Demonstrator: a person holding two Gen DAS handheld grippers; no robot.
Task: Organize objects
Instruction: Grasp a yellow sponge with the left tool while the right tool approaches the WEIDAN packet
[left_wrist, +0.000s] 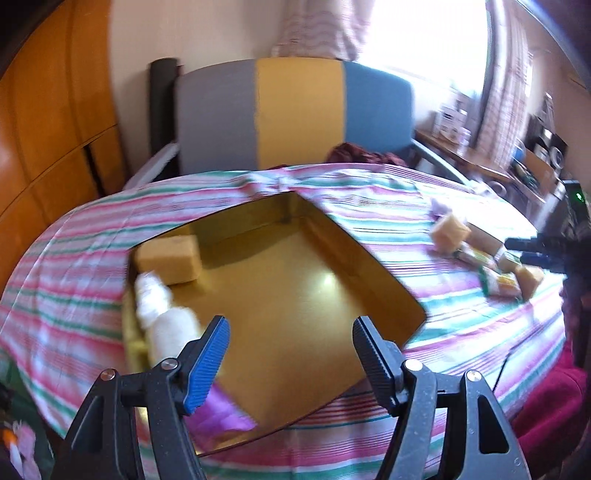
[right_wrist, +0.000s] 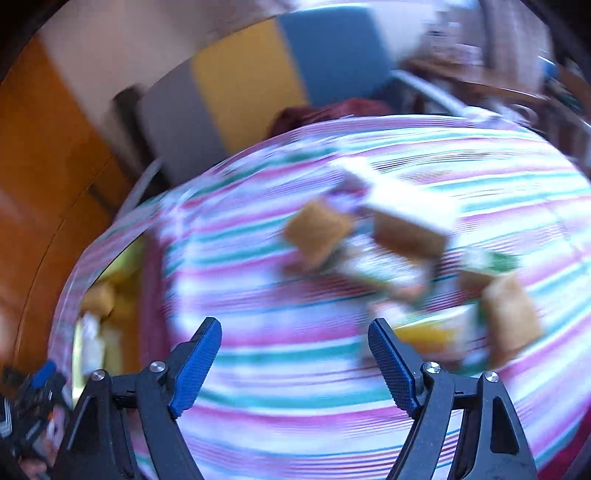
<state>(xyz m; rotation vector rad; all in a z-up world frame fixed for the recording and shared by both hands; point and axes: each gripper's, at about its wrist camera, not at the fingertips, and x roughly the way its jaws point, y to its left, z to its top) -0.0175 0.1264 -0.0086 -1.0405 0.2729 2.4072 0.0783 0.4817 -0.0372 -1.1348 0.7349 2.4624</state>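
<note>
You are holding the left hand-held gripper (left_wrist: 290, 349) over the near end of the gold tray (left_wrist: 373, 258), its jaws spread wide with nothing between them. That released stance fits a hand parked where things get dropped off. The tray is sitting on the striped cloth (left_wrist: 74, 258) that is covering the desk, and it is already holding a tan block (left_wrist: 170, 260) in its far left corner, a white bottle (left_wrist: 162, 314) lying along the left wall, and something purple (left_wrist: 218, 410) at the near edge, partly hidden behind the left finger. Grouping these along one side is leaving most of the tray floor free, which looks deliberate.

You are pointing the right hand-held gripper (right_wrist: 295, 365) down at bare cloth, jaws also apart and empty, so neither hand is carrying anything. Its view is heavily smeared, so details are hard to read. Ahead and to its right, the loose pile is still waiting: a tan cube (right_wrist: 317, 236), a larger box (right_wrist: 410, 225), a tan slab (right_wrist: 511, 325), and a yellow packet (right_wrist: 428, 336) lying just beyond the right finger. The tray is showing only as a sliver at that view's left edge, well apart from the pile.

Judging from this, you are heading for the next pickup, and the yellow packet is nearest.
</note>
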